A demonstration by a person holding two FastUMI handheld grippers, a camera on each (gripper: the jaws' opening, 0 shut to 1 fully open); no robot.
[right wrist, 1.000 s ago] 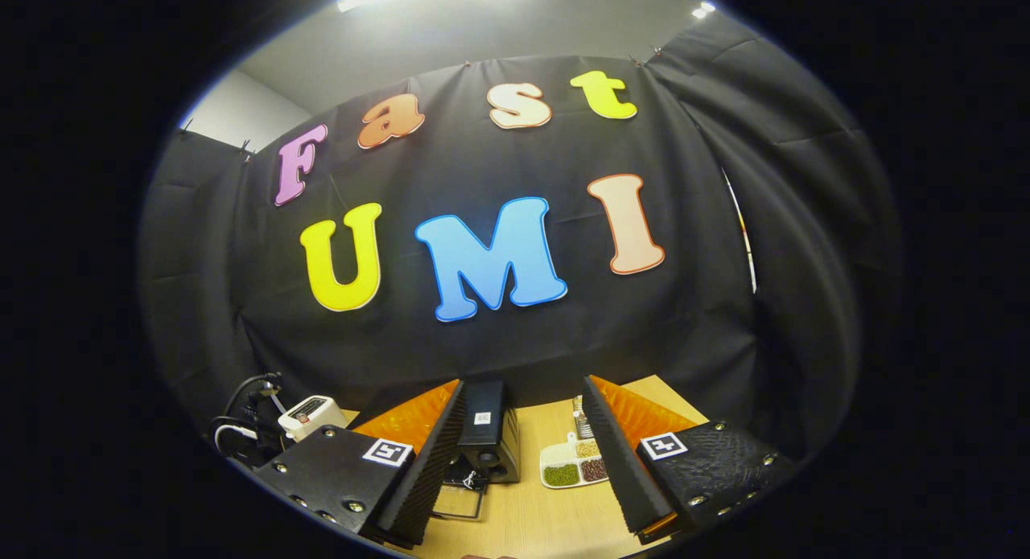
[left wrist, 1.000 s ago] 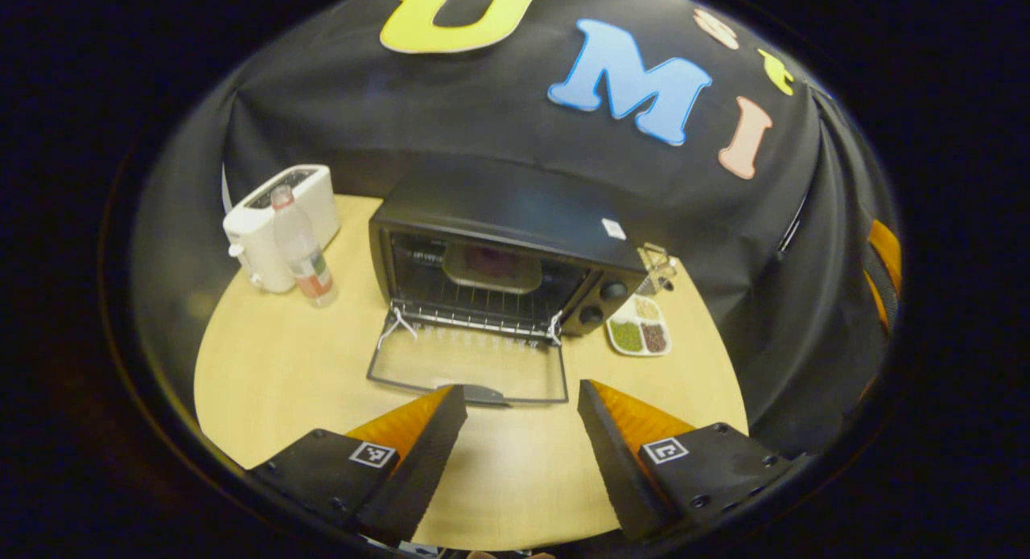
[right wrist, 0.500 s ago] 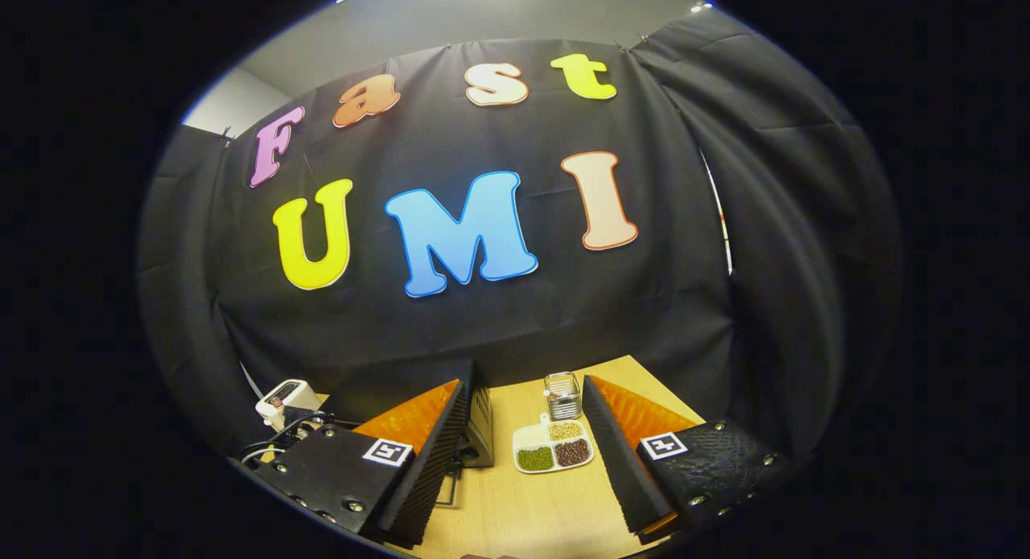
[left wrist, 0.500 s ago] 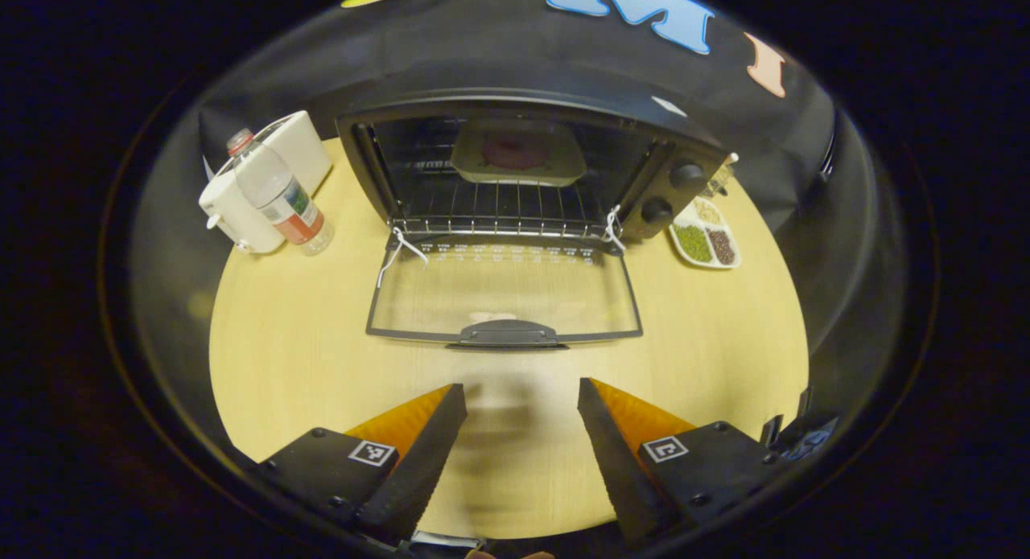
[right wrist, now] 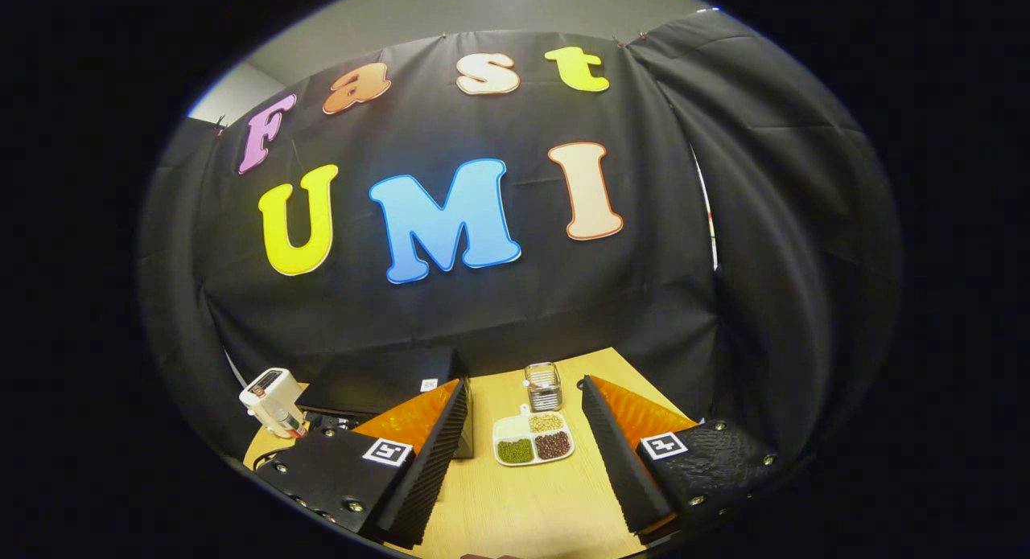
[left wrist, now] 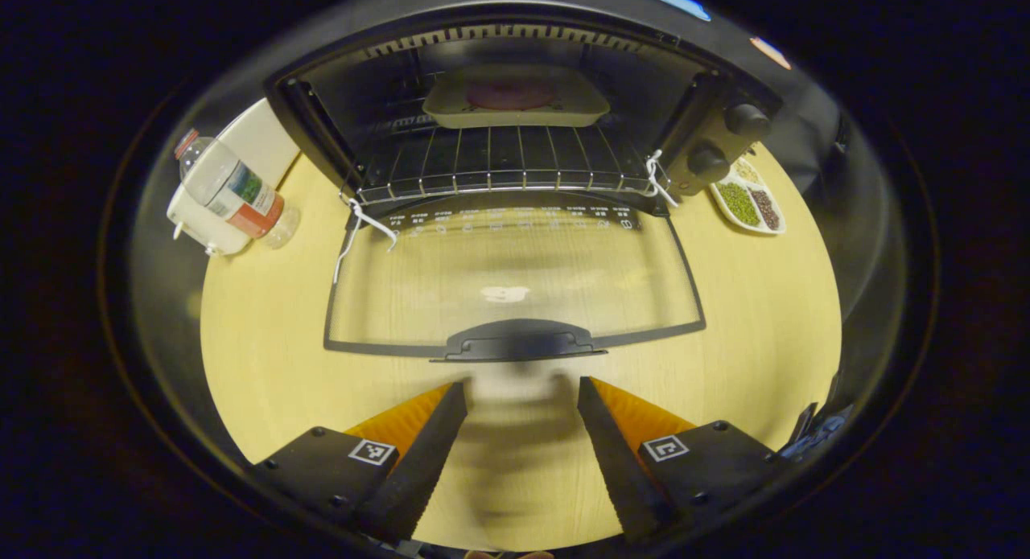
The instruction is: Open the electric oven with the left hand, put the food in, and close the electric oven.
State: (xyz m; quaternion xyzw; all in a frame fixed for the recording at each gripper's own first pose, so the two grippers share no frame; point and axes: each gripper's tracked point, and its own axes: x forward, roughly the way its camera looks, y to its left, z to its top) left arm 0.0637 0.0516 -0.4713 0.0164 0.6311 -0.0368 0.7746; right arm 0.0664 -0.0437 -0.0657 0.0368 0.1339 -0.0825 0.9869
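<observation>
the electric oven (left wrist: pixel 515 100) sat at the back of a round wooden table (left wrist: pixel 265 366), its glass door (left wrist: pixel 515 277) folded down flat toward the camera. inside, a shallow tray of food (left wrist: pixel 515 100) rested on the wire rack (left wrist: pixel 499 161), so what looked left to do was closing the door.

in the left gripper view, the left gripper (left wrist: pixel 521 398) hovered just in front of the door handle (left wrist: pixel 515 342), fingers spread wide and holding nothing, with the handle lined up between them.

to close it well, the fingers would likely need to slip under or around the handle at its middle, then lift in an arc about the hinge, not push straight in; an off-centre lift could twist the door or slide the oven back.

in the right gripper view, the right gripper (right wrist: pixel 523 398) was raised and apart from the work, fingers also spread and empty, facing a divided dish of beans (right wrist: pixel 533 445) and a small glass jar (right wrist: pixel 543 386). a bottle (left wrist: pixel 229 193) leaned on a white toaster (left wrist: pixel 241 149) at the left.
</observation>
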